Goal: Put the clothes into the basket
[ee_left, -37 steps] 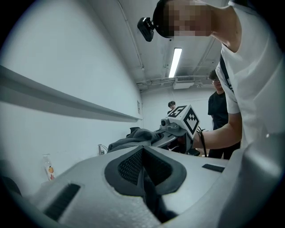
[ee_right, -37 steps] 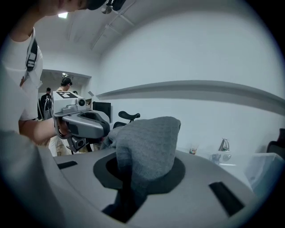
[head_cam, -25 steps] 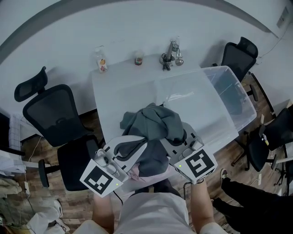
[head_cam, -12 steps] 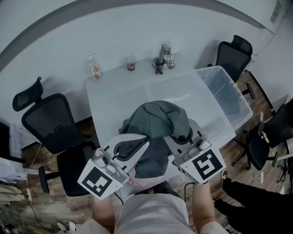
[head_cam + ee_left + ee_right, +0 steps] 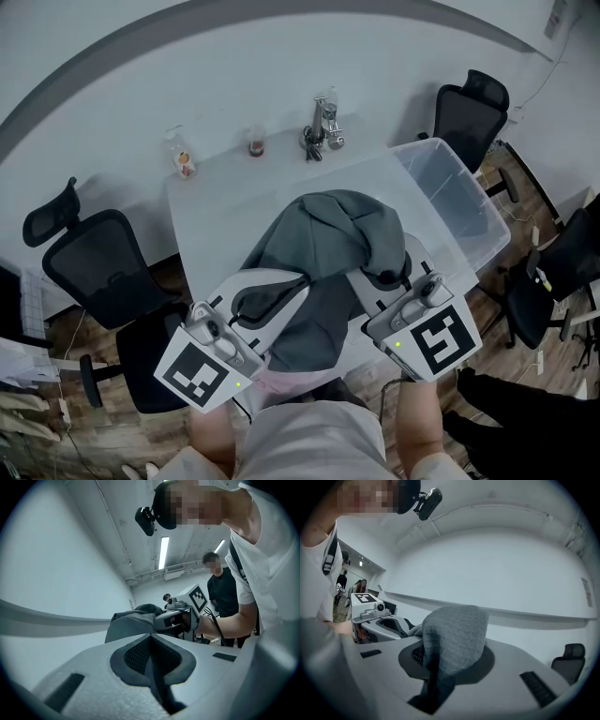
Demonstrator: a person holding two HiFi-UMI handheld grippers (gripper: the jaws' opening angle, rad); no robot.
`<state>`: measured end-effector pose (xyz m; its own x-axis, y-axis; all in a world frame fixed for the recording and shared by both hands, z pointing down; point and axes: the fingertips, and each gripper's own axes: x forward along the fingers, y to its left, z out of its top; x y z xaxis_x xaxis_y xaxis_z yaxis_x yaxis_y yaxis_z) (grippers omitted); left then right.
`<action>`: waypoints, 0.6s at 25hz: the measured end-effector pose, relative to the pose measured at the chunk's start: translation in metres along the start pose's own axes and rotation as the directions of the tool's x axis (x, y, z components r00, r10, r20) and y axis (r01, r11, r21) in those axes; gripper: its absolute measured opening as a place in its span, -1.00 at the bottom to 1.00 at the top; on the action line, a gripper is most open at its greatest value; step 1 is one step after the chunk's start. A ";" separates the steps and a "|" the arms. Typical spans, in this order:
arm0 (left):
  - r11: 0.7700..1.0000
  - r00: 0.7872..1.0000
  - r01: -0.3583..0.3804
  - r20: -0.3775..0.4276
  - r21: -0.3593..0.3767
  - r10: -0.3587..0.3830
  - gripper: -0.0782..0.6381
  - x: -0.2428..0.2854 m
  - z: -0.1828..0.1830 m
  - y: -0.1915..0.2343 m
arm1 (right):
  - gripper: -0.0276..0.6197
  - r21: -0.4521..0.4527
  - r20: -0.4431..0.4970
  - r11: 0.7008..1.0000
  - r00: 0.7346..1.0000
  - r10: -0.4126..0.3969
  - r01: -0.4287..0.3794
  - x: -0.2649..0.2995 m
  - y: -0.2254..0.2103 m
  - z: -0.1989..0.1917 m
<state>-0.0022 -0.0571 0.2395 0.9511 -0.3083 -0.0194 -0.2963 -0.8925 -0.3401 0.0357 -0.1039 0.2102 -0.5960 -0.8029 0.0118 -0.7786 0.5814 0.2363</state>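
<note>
A grey garment (image 5: 333, 234) hangs in a bunch above the white table (image 5: 211, 220), held from both sides. My left gripper (image 5: 284, 287) is shut on its left part; the left gripper view shows the jaws (image 5: 152, 653) closed on a dark fold, with the garment's bulk (image 5: 133, 620) beyond. My right gripper (image 5: 373, 274) is shut on the right part, and grey knit (image 5: 454, 639) drapes over its jaws (image 5: 436, 670). The basket is a clear plastic bin (image 5: 487, 234) on the table's right end, to the right of the garment.
A bottle (image 5: 181, 157), a cup (image 5: 255, 143) and a cluster of metal items (image 5: 319, 131) stand along the table's far edge. Black office chairs sit left (image 5: 89, 272), back right (image 5: 469, 108) and right (image 5: 553, 281). Some pink cloth (image 5: 281, 380) lies near my waist.
Both grippers have risen with the grey garment, which now hangs higher and further over the table, closer to the bin.
</note>
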 end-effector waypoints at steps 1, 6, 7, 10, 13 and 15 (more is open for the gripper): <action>1.000 1.000 0.004 0.002 0.005 -0.004 -0.77 0.005 0.002 0.001 | -0.69 0.001 -0.002 1.000 1.000 -0.009 0.009 -0.003 -0.007 0.001; 0.999 1.000 0.028 0.012 0.023 -0.028 -0.77 0.034 0.009 0.001 | -0.69 -0.014 0.009 0.999 0.999 -0.037 0.037 -0.015 -0.036 0.003; 0.999 0.999 0.033 0.011 0.026 -0.033 -0.77 0.040 0.009 0.001 | -0.70 -0.013 0.014 0.999 0.999 -0.039 0.040 -0.017 -0.041 0.002; 0.999 0.999 0.046 0.010 0.024 -0.046 -0.77 0.057 0.009 -0.001 | -0.70 0.005 0.026 0.999 0.999 -0.048 0.048 -0.024 -0.056 0.000; 0.998 0.998 0.055 0.011 0.022 -0.055 -0.77 0.074 0.012 -0.002 | -0.70 0.027 0.039 0.998 0.998 -0.051 0.050 -0.032 -0.072 -0.002; 0.998 0.998 0.058 0.013 0.024 -0.059 -0.77 0.084 0.014 -0.002 | -0.70 0.037 0.050 0.998 0.997 -0.052 0.051 -0.036 -0.081 -0.002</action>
<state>0.0794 -0.0761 0.2252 0.9679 -0.2510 -0.0118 -0.2381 -0.9007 -0.3633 0.1207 -0.1229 0.1925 -0.5635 -0.8246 -0.0495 -0.8144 0.5444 0.2008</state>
